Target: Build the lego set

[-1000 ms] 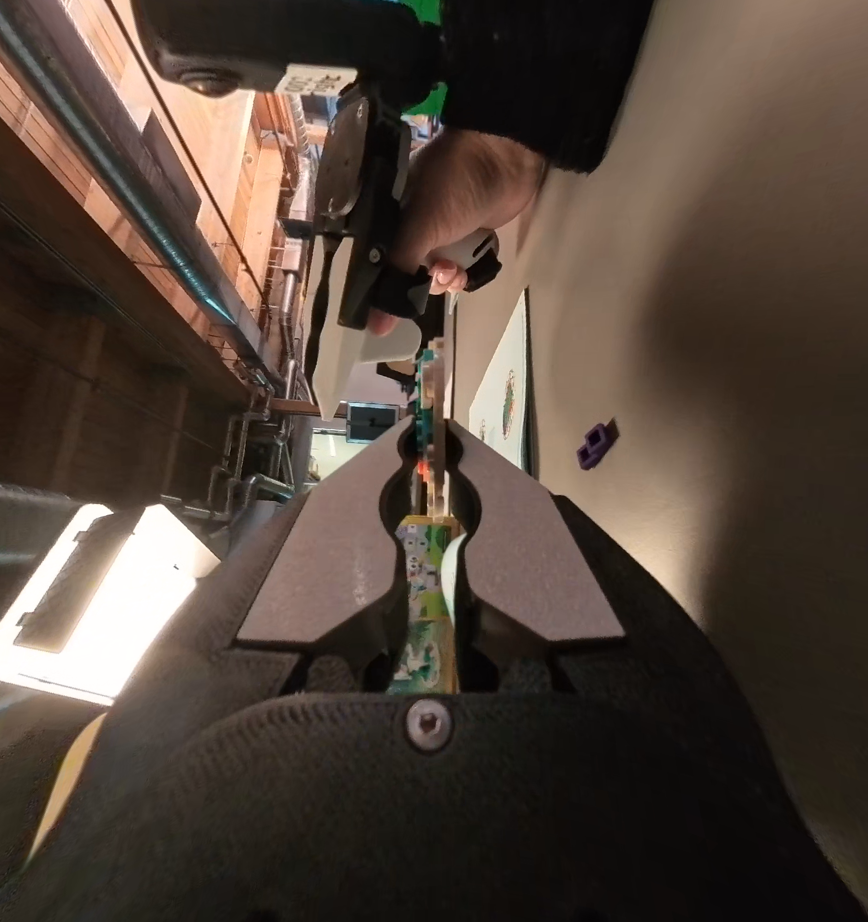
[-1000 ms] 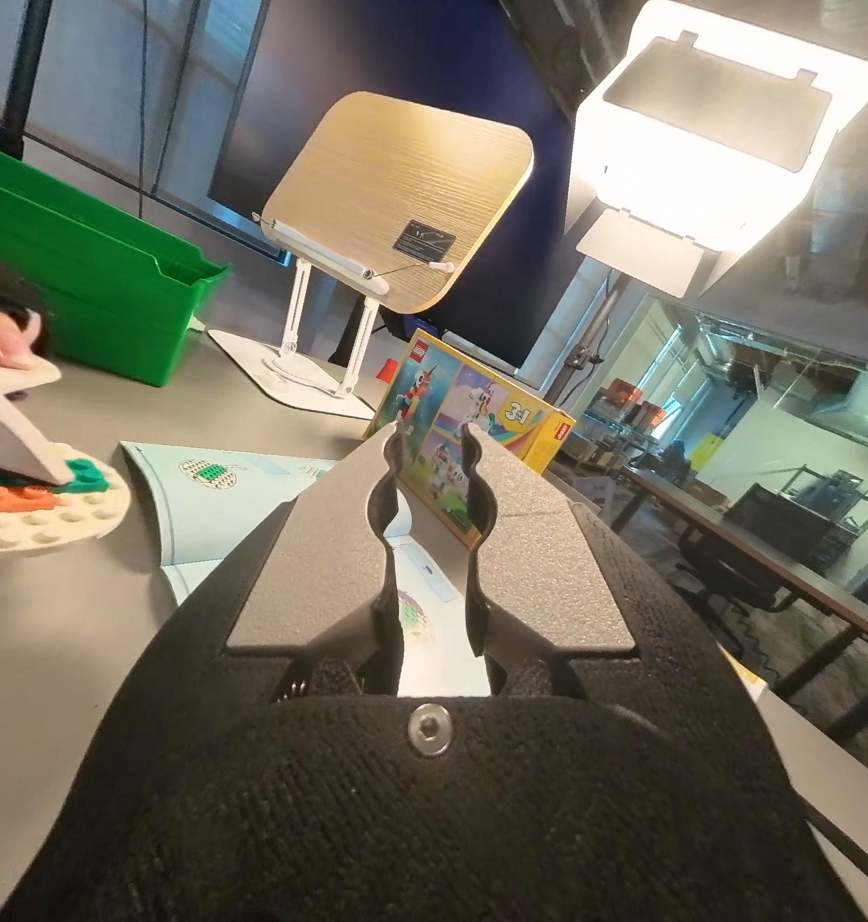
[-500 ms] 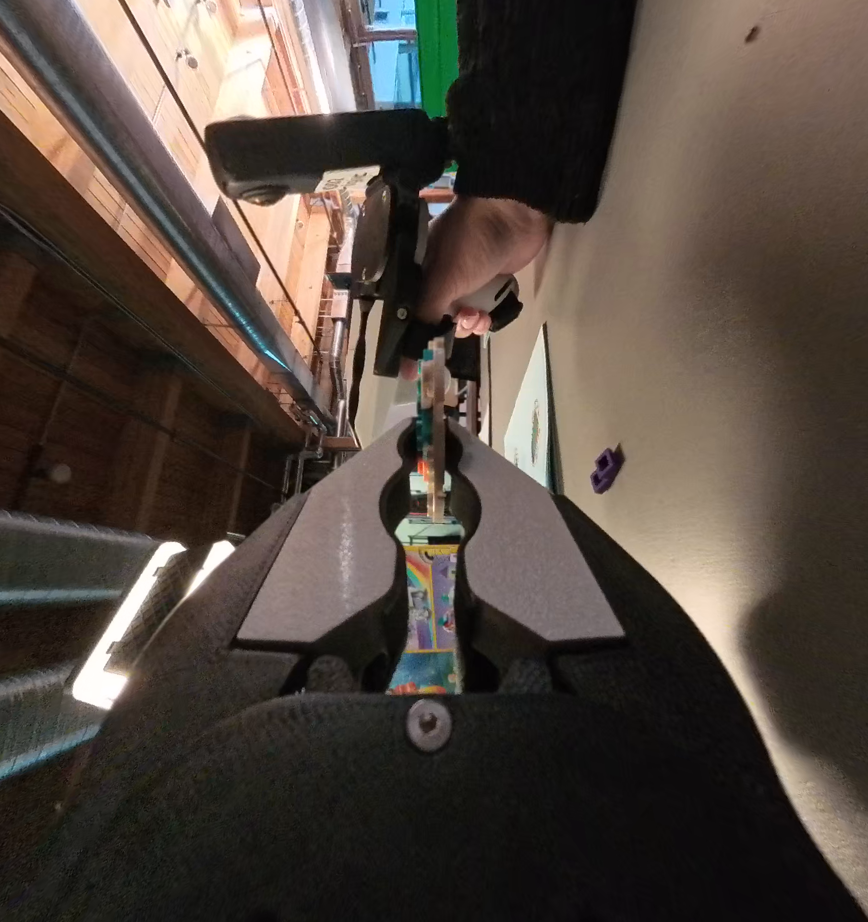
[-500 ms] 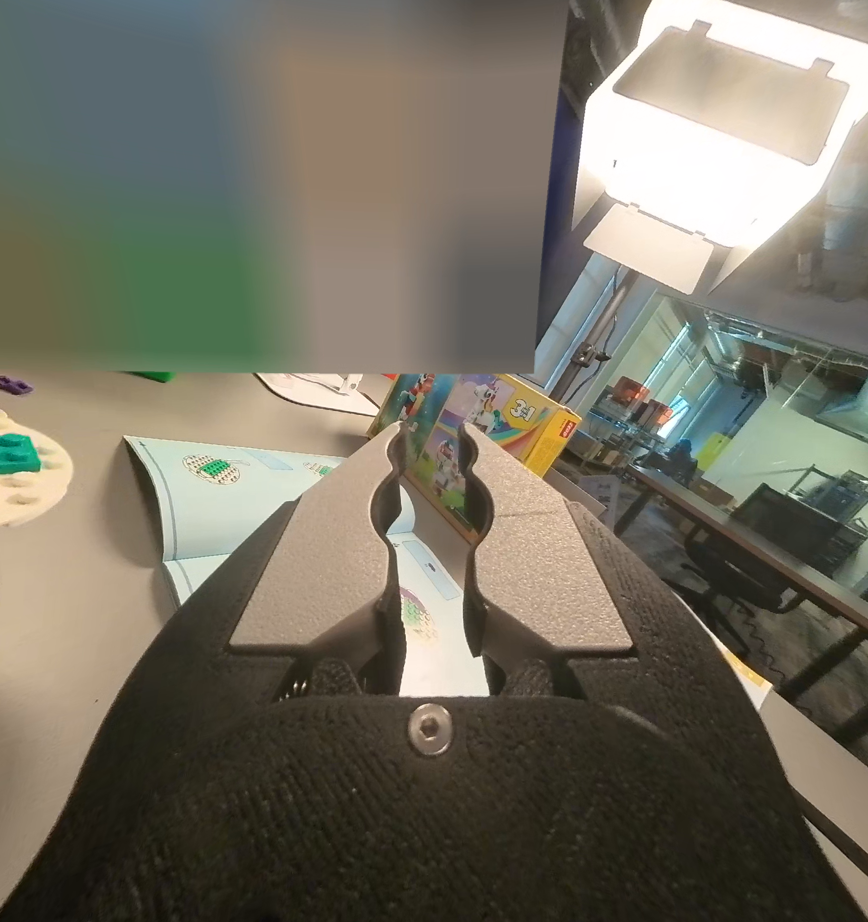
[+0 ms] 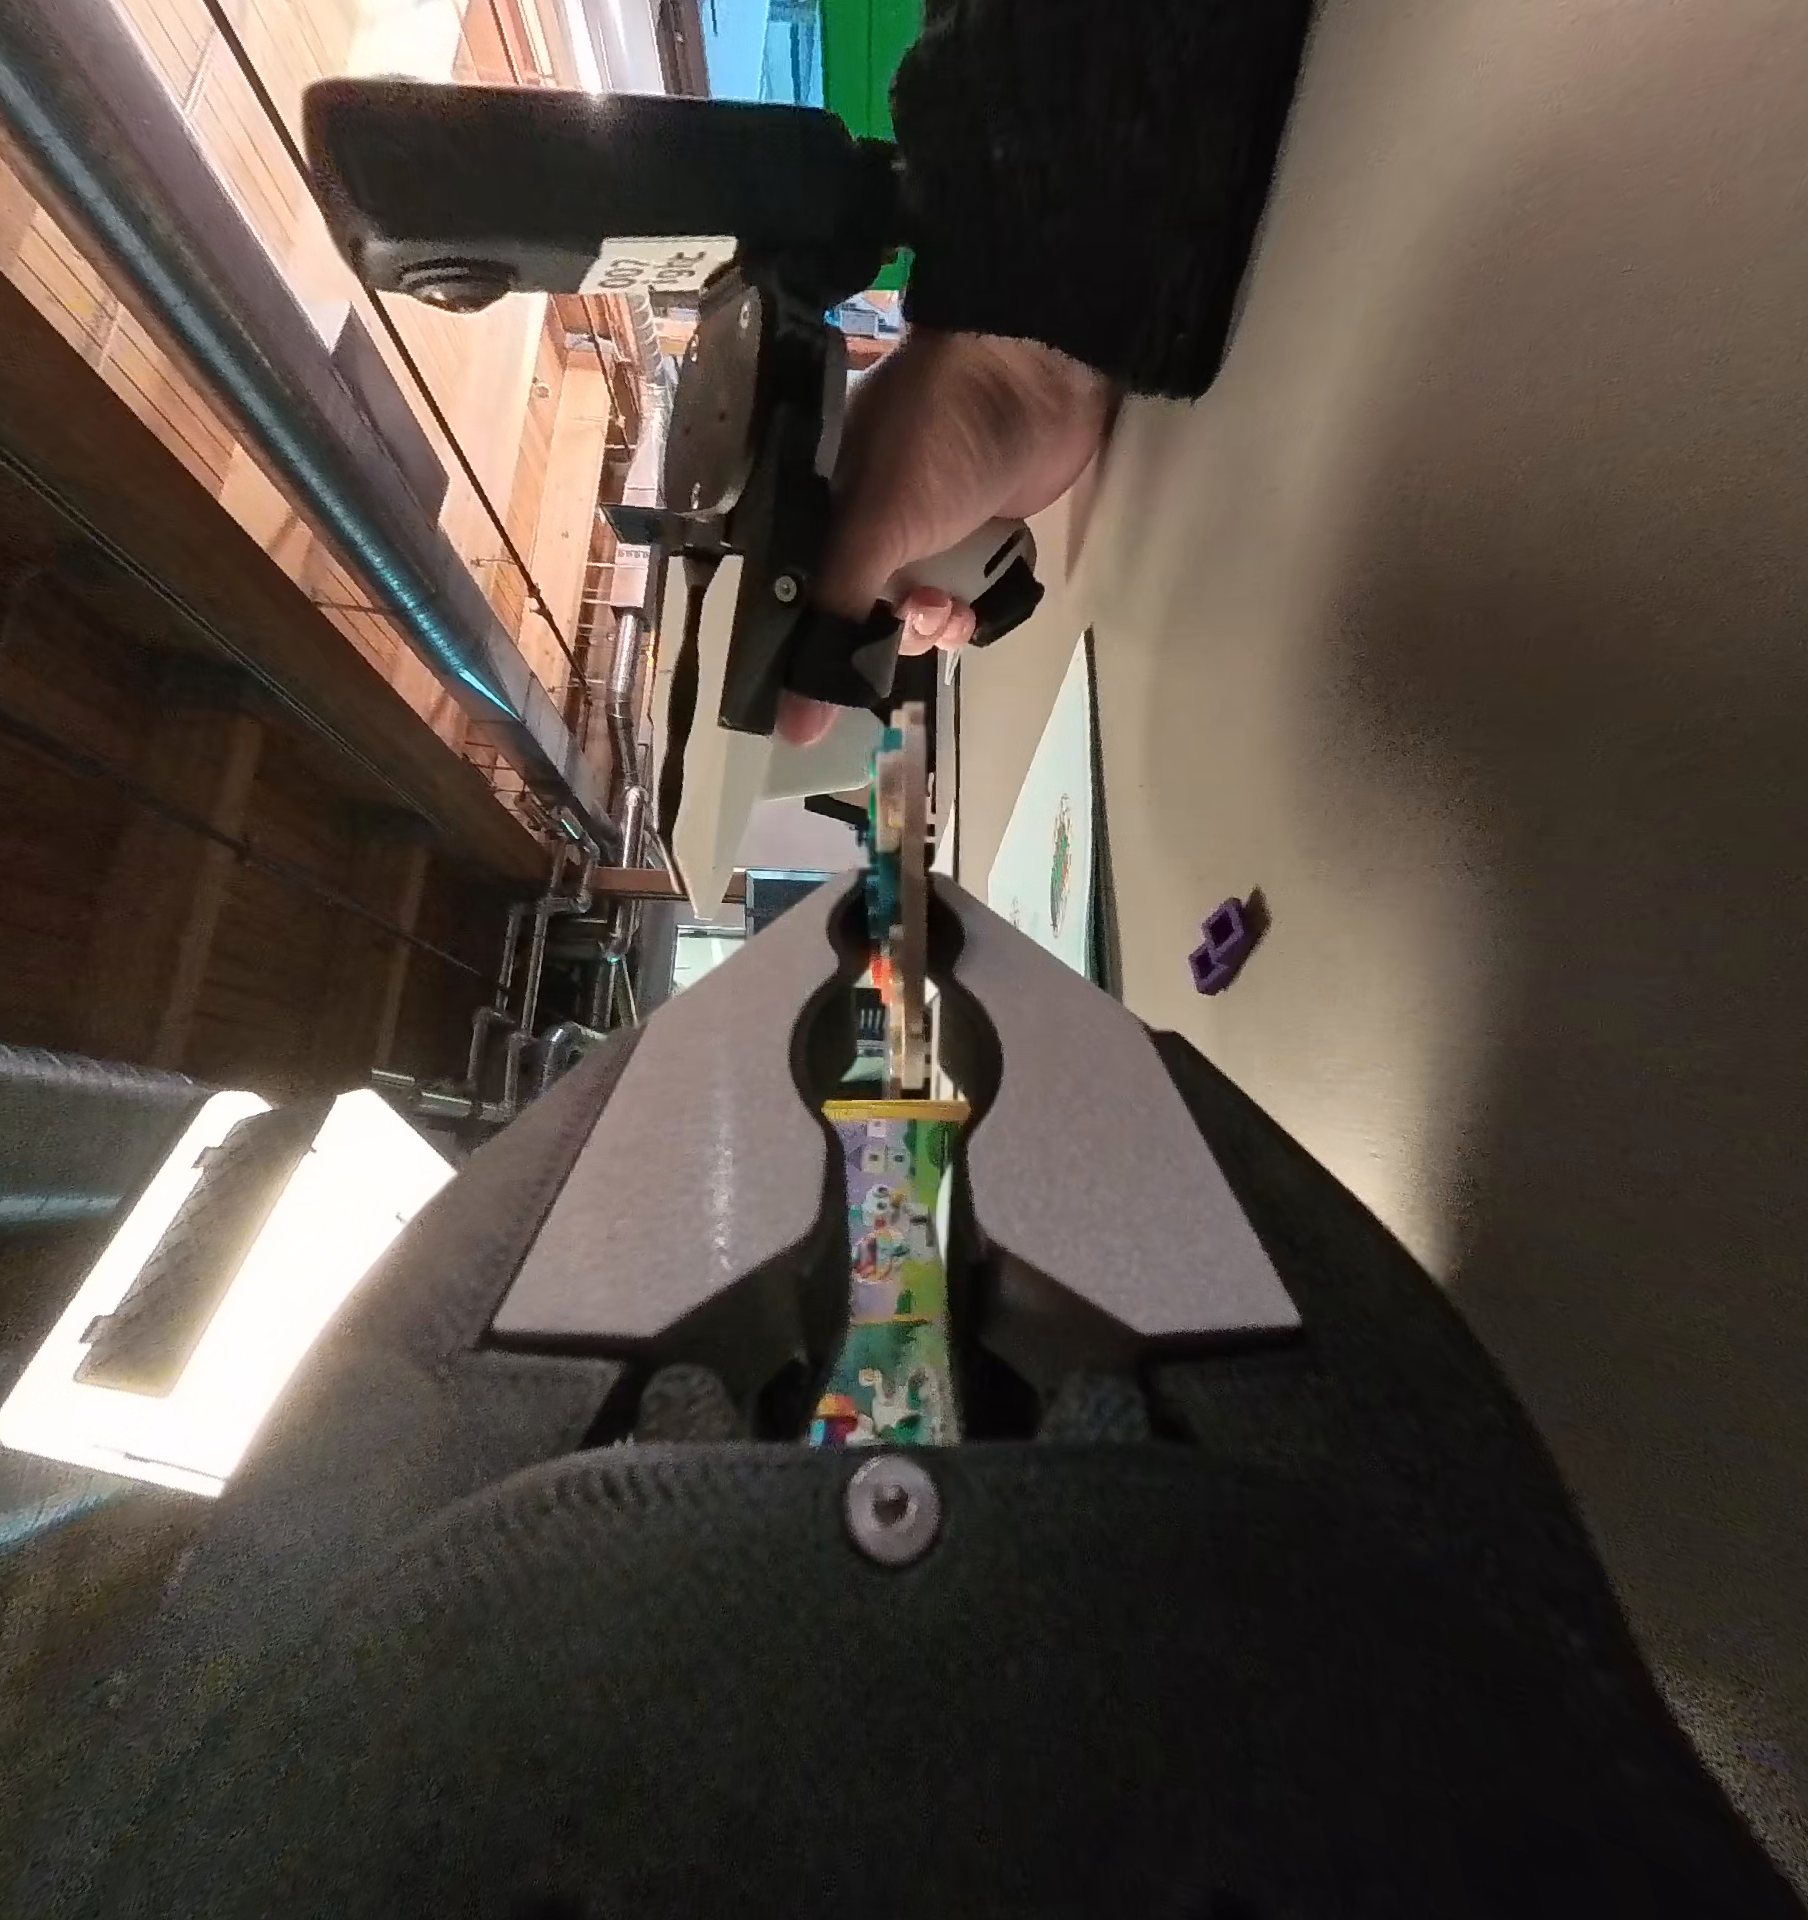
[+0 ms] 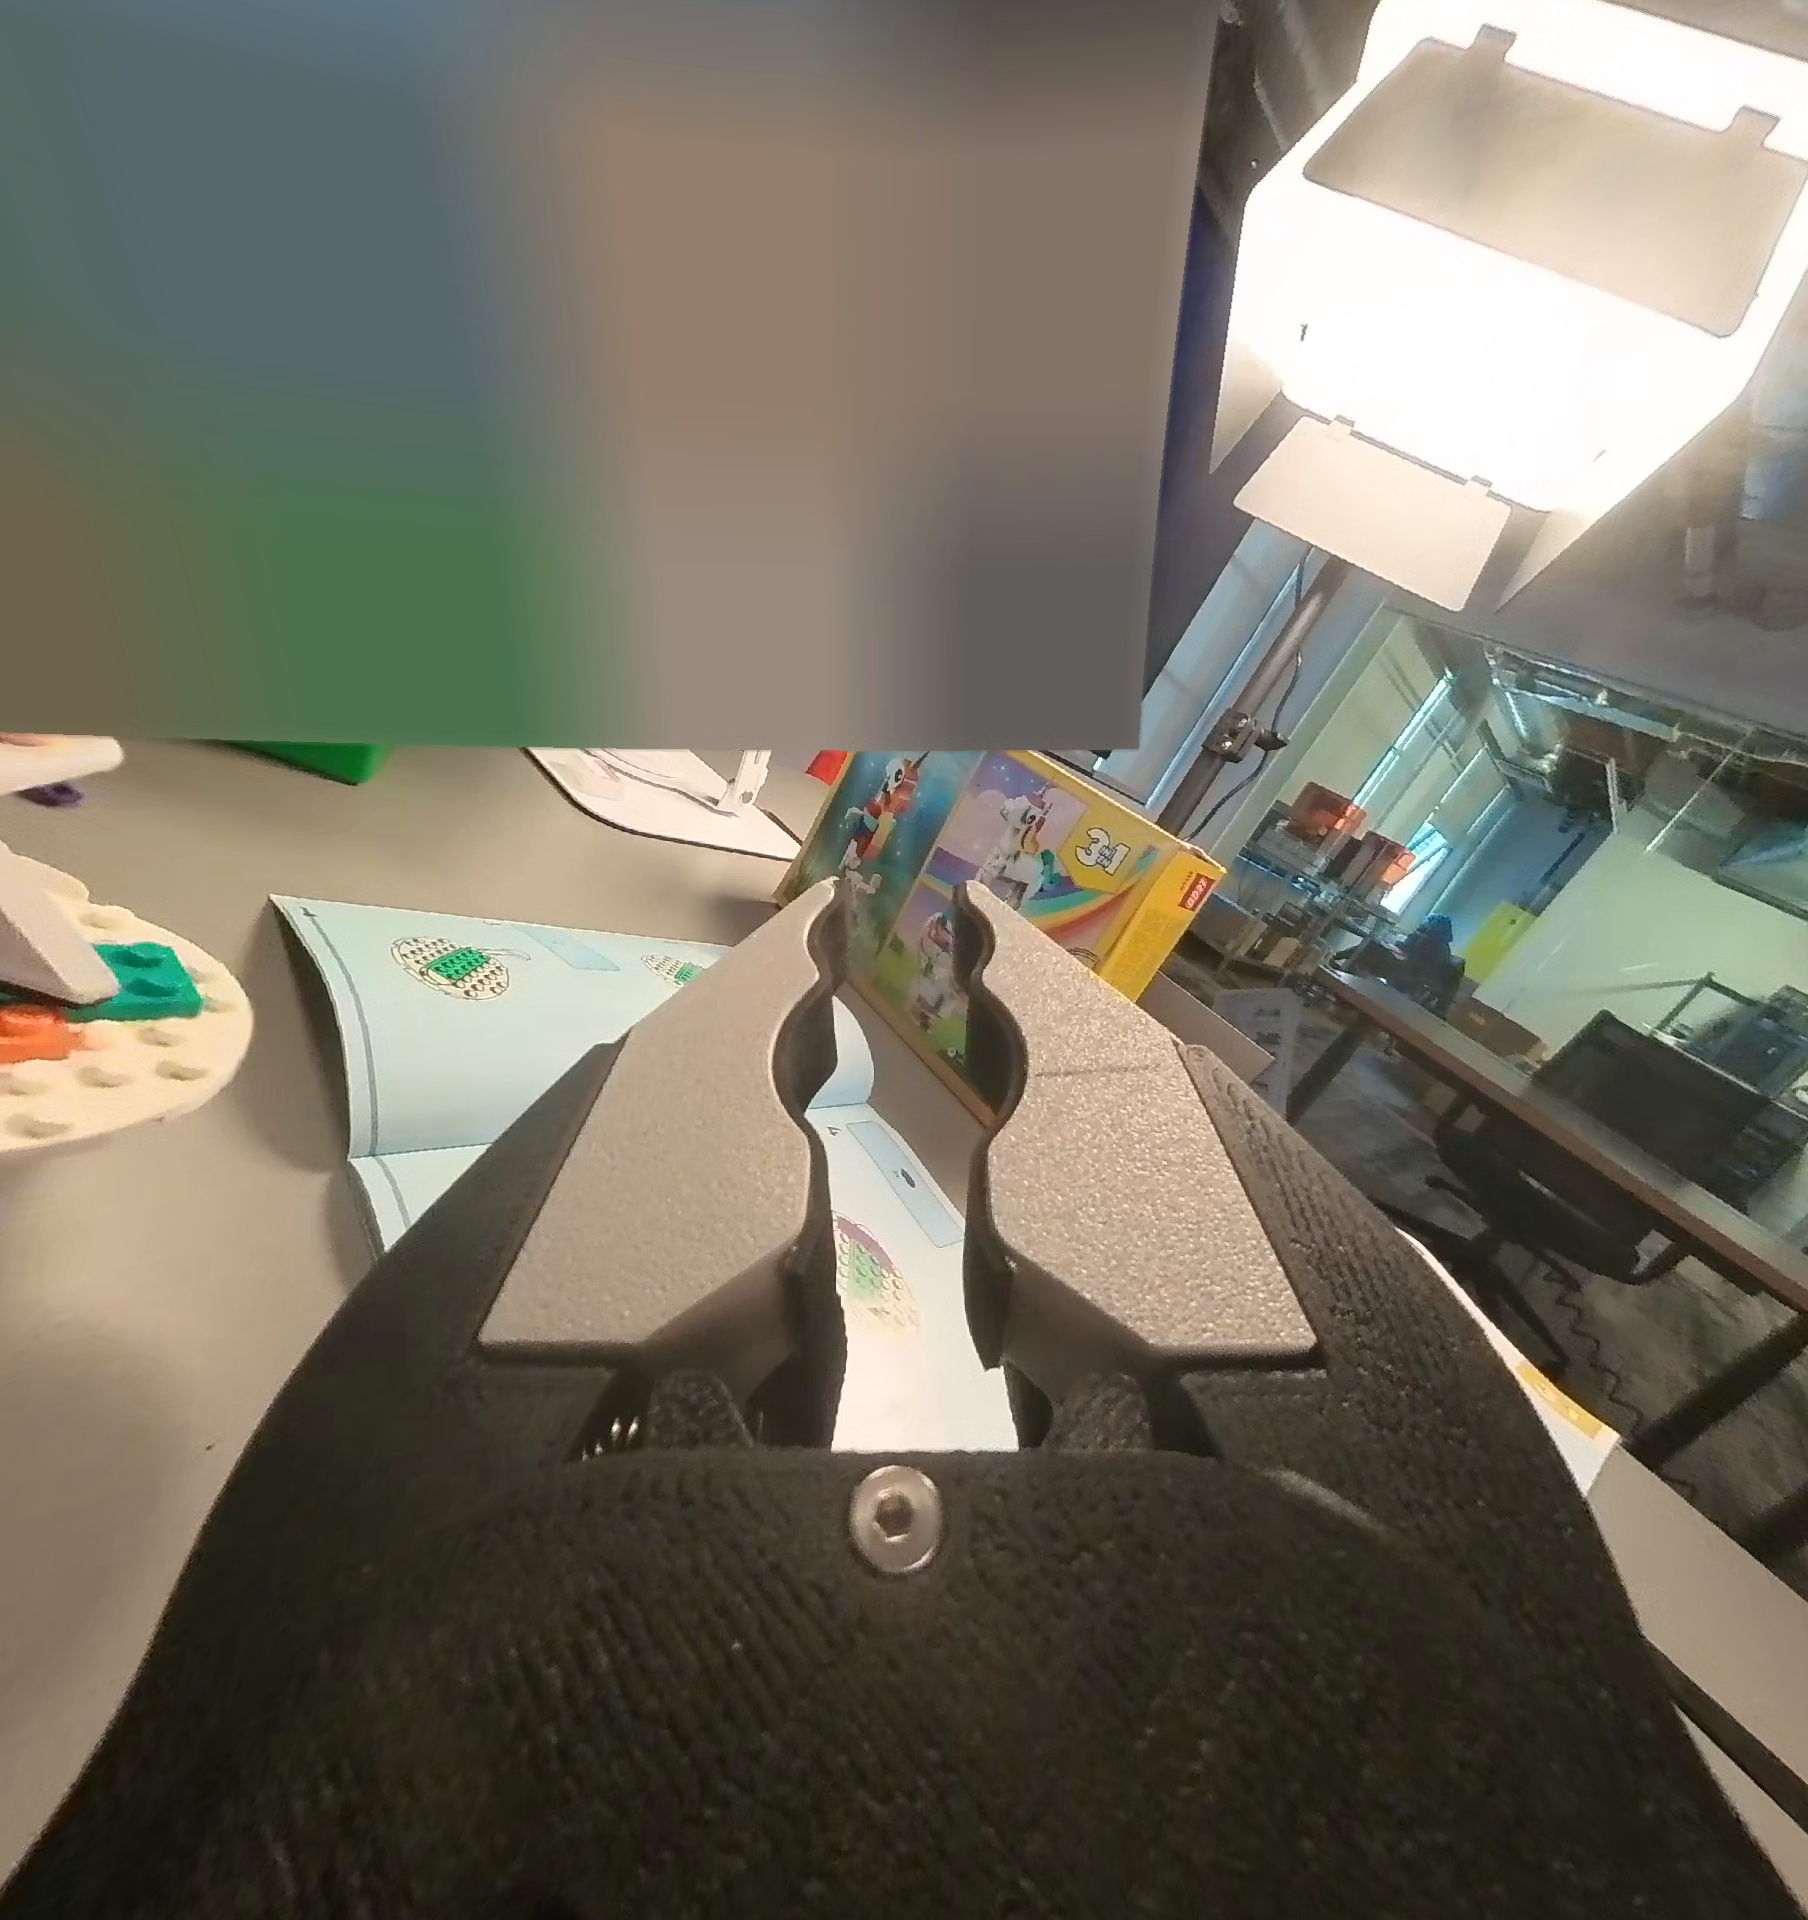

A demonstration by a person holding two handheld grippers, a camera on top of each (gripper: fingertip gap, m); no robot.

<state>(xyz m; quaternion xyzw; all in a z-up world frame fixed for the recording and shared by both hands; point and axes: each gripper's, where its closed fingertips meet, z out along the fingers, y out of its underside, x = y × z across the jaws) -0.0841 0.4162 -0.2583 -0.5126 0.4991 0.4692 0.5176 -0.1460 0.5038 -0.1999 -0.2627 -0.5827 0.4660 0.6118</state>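
Observation:
My left gripper (image 5: pixel 898 899) is shut on a white round studded plate (image 5: pixel 908 831), seen edge-on between its jaws, with teal and orange bricks on it. In the right wrist view the plate (image 6: pixel 100 1091) sits at the left edge, and a teal brick (image 6: pixel 147 982) and an orange brick (image 6: pixel 1 1039) are on it under one of the left gripper's fingers (image 6: pixel 6 925). My right gripper (image 6: pixel 902 899) is open and empty, to the right of the plate. A hand (image 5: pixel 952 468) holds it in the left wrist view.
An open instruction booklet (image 6: pixel 526 997) lies on the grey table (image 6: pixel 152 1299) ahead of my right gripper, with the lego box (image 6: pixel 993 883) behind it. Small purple pieces (image 5: pixel 1224 940) lie loose on the table. A bright lamp panel (image 6: pixel 1502 260) stands at the right.
The right gripper drew away from the plate, then came back close to it. The plate now shows larger at the left of the right wrist view. My left gripper kept its hold.

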